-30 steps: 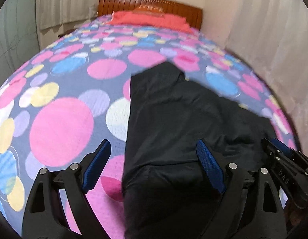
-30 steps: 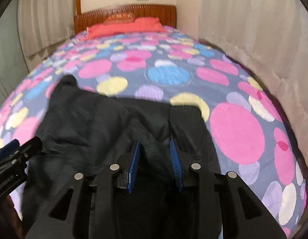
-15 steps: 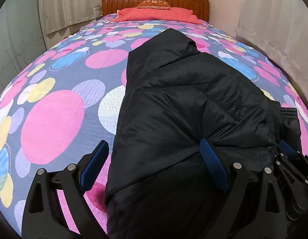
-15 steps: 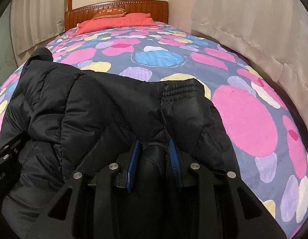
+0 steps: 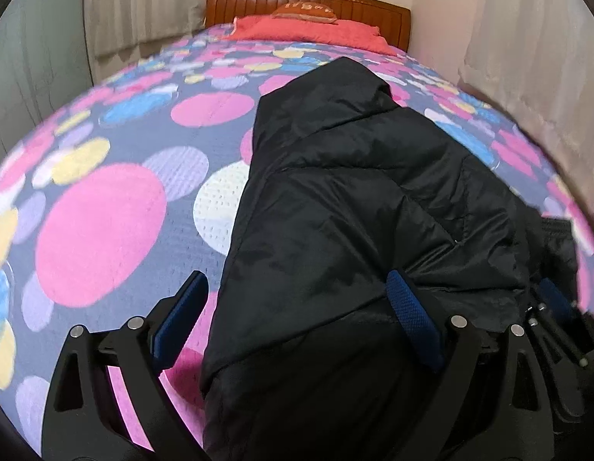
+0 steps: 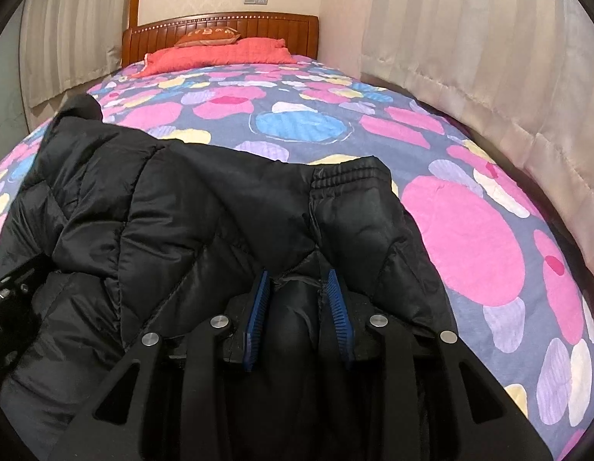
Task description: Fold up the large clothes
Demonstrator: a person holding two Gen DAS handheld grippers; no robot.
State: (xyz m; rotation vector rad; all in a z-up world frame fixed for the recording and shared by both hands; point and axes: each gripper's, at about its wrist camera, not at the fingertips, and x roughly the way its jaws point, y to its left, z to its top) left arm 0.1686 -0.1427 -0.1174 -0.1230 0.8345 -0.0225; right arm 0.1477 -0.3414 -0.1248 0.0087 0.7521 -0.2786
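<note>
A large black quilted jacket [image 5: 354, 199] lies bunched on the bed, with an elastic cuff [image 6: 347, 174] showing in the right wrist view. My left gripper [image 5: 297, 296] is open, its jaws wide apart over the jacket's left edge; the right finger rests on the fabric, the left finger is over the bedspread. My right gripper [image 6: 299, 288] is shut on a fold of the jacket [image 6: 181, 211] near the cuffed sleeve. The right gripper also shows at the lower right of the left wrist view [image 5: 554, 307].
The bed carries a dotted bedspread [image 5: 105, 230] of pink, blue and yellow circles. Red pillows [image 6: 220, 53] and a wooden headboard [image 6: 220, 25] stand at the far end. Curtains [image 6: 489, 57] hang close along the right side, and more curtains [image 5: 143, 4] at the left.
Both grippers have dropped lower and nearer the bed, so the jacket looms larger and bunches up. The right gripper stays shut on the fabric; the left stays open.
</note>
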